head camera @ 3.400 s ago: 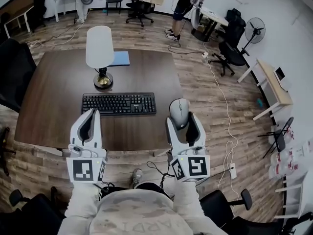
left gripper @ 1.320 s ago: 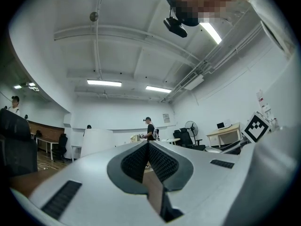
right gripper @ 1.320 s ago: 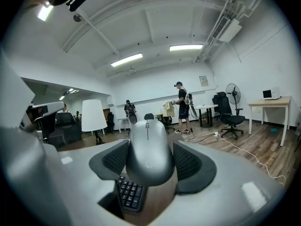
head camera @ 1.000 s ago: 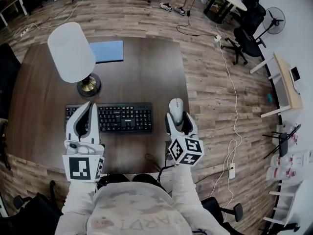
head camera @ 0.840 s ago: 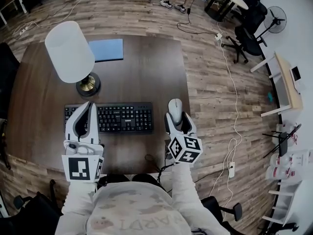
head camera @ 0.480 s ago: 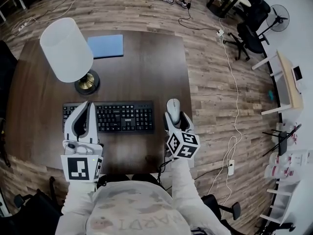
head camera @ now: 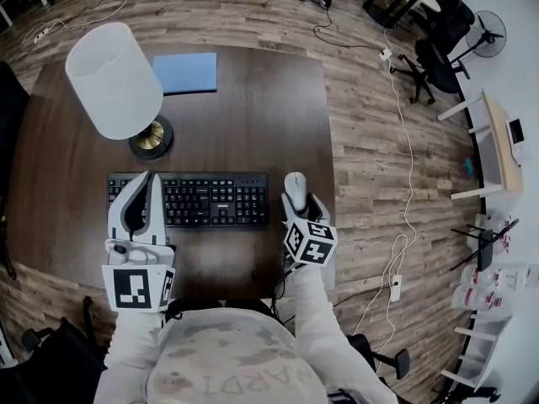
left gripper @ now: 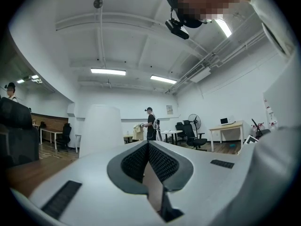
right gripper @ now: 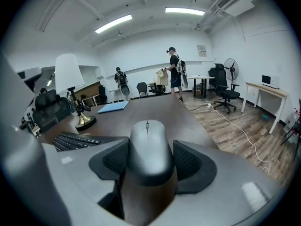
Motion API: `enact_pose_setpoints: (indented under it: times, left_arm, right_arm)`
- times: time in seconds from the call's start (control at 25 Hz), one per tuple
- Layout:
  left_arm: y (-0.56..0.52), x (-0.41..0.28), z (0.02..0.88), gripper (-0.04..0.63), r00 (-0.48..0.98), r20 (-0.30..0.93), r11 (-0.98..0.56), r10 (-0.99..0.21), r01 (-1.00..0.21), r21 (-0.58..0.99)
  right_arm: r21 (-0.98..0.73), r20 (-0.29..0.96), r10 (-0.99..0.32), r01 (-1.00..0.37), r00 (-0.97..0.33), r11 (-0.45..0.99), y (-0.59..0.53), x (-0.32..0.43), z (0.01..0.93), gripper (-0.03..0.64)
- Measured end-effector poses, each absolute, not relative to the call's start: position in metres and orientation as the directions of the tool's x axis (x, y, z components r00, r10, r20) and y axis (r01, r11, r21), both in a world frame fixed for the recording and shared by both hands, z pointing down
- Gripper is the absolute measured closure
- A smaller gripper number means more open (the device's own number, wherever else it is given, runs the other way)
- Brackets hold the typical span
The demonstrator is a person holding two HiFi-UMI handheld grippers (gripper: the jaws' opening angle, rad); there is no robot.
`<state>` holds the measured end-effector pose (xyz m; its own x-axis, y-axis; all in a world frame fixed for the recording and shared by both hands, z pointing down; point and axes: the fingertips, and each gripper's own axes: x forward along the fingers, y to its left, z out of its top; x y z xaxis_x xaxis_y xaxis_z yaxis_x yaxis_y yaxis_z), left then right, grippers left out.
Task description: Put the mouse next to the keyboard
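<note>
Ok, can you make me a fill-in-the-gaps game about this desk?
The right claw is shut on the ___.
The lamp has a ___ shade.
The flat folder at the table's far edge is ___.
Missing words: mouse, white, blue.

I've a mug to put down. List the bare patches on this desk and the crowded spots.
Widest: the table behind the keyboard, bordered by blue pad, lamp and right edge. Also the front strip before the keyboard. Crowded: the keyboard's right end, where the right gripper holds the mouse, and its left end, under the left gripper.
</note>
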<state>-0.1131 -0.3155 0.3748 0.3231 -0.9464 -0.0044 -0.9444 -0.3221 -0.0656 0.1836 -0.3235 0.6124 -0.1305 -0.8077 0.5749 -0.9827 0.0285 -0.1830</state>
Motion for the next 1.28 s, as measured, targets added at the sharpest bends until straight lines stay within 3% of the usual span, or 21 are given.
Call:
enact_pose_setpoints:
  times: [0.44, 1.28]
  left_arm:
    - [-0.327, -0.112, 0.384, 0.589, 0.325, 0.014, -0.325, -0.946, -0.944, -0.062]
    - [-0.34, -0.113, 0.396, 0.589, 0.32, 0.037, -0.322, -0.947, -0.945, -0.06]
  right_arm:
    - [-0.147, 0.665, -0.74, -0.989, -0.103, 0.005, -0.32, 0.188, 0.648, 0.309]
    - [-0.101, 0.719, -0.691, -0.995, -0.068, -0.007, -0.32, 0.189, 0.669, 0.305]
